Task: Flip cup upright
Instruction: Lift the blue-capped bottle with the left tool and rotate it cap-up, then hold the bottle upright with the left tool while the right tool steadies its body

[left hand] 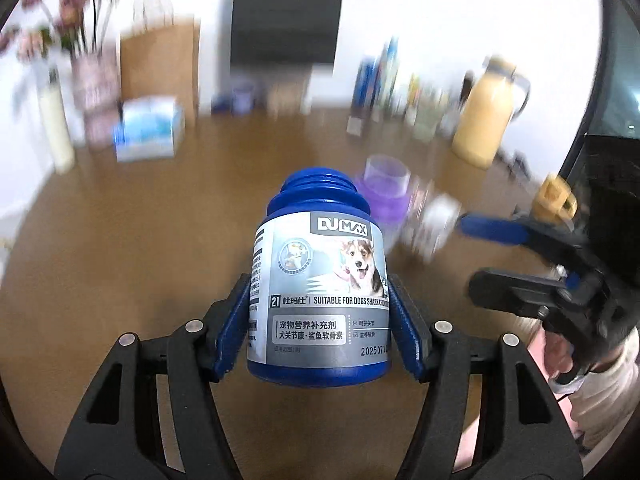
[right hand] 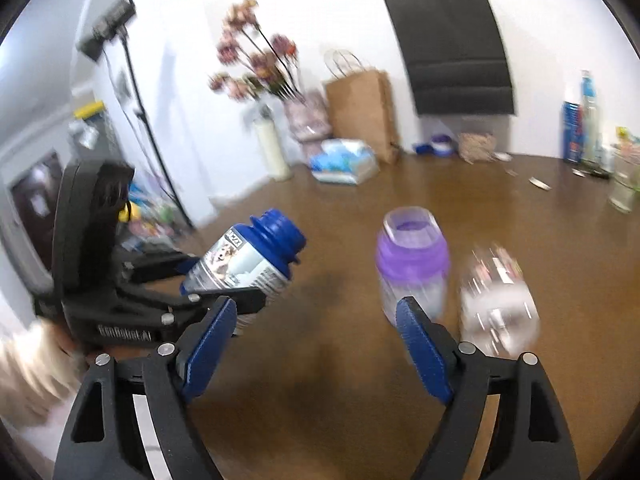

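My left gripper [left hand: 318, 280] is shut on a blue pet-supplement bottle [left hand: 320, 272] with a dog label and an open threaded neck. It holds the bottle above the brown table, tilted in the right wrist view [right hand: 248, 264]. A clear cup [right hand: 496, 300] on the table is badly blurred, so I cannot tell if it stands or lies. It also shows in the left wrist view [left hand: 432, 224]. A clear jar with a purple collar [right hand: 412, 264] stands upright beside it. My right gripper [right hand: 320, 320] is open and empty, just short of the jar and cup.
Along the back of the brown table [right hand: 520, 208] stand a brown paper bag [right hand: 364, 116], a tissue pack [right hand: 344, 160], a flower vase [right hand: 272, 148] and several bottles [right hand: 580, 124]. A yellow jug [left hand: 484, 120] stands back right. A black bag [right hand: 452, 48] hangs on the wall.
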`<act>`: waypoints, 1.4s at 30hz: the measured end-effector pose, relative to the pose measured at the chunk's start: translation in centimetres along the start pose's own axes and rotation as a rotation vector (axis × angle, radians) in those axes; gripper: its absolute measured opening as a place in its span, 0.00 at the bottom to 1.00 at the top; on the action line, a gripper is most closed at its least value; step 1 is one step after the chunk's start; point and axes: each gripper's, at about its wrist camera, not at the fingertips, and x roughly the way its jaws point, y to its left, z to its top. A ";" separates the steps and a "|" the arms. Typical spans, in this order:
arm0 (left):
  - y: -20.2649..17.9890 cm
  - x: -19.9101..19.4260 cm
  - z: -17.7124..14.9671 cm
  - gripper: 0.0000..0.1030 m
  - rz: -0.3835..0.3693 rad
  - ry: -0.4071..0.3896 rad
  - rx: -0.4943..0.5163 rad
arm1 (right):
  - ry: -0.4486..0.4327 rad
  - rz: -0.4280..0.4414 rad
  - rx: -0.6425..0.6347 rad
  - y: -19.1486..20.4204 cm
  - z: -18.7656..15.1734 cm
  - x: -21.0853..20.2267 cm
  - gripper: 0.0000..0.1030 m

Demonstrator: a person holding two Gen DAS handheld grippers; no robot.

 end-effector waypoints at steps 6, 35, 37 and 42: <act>0.4 -2.4 3.9 0.58 0.049 -0.282 0.061 | -0.060 0.270 0.182 -2.5 8.1 1.9 0.84; 5.3 4.7 4.3 0.58 0.121 -0.312 0.008 | -0.067 0.180 -0.435 2.3 11.2 14.8 0.67; 4.5 3.6 3.5 0.58 0.108 -0.315 0.012 | -0.097 0.164 -0.444 2.9 10.1 13.0 0.67; 1.9 2.1 0.6 0.58 0.115 -0.308 0.086 | -0.125 0.131 -0.498 4.6 6.4 9.5 0.67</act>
